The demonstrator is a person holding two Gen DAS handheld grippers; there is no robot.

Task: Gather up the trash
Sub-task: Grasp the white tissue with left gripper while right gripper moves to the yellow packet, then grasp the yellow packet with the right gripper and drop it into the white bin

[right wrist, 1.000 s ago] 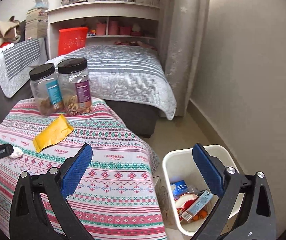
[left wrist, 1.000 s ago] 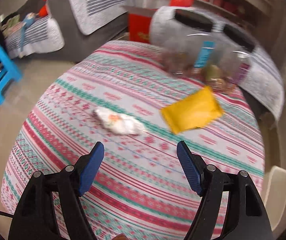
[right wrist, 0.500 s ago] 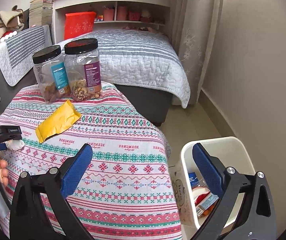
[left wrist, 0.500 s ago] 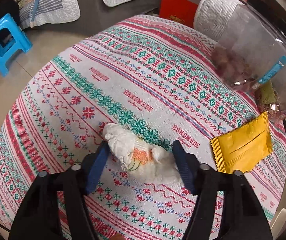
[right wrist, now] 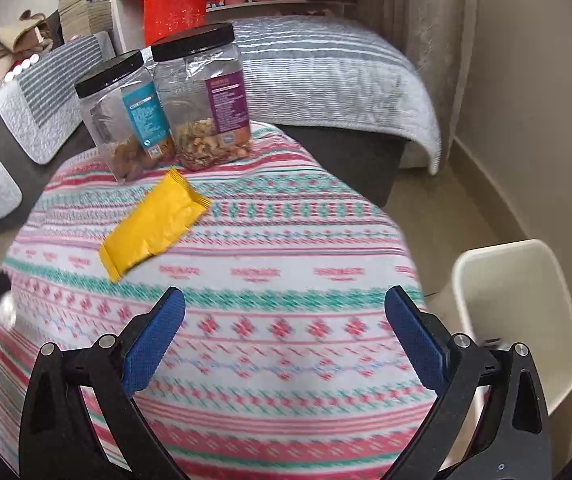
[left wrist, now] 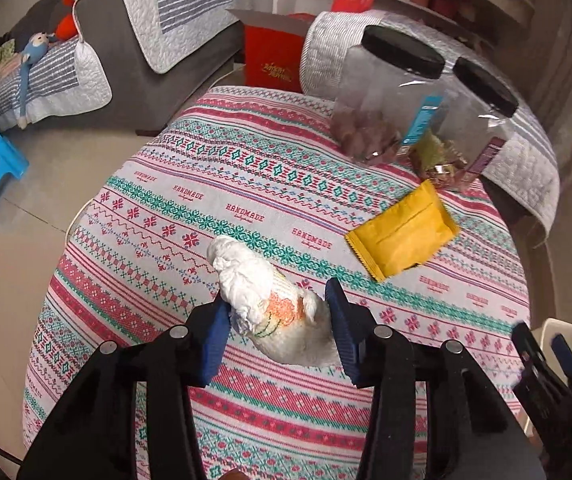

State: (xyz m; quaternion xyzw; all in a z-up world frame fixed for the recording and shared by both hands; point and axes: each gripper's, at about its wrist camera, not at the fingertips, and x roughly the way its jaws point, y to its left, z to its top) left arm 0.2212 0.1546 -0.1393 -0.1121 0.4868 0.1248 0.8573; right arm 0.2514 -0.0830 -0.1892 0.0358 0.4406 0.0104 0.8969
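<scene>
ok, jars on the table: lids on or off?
On. Both jars stand upright with black lids seated, each partly filled with snacks.

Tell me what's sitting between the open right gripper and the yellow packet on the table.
Nothing: in the right wrist view only bare patterned tablecloth lies between the right gripper, jaws wide open and empty, and the yellow packet.

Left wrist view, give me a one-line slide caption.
Left hand-held gripper closes on a crumpled tissue above the patterned tablecloth, yellow packet beyond.
</scene>
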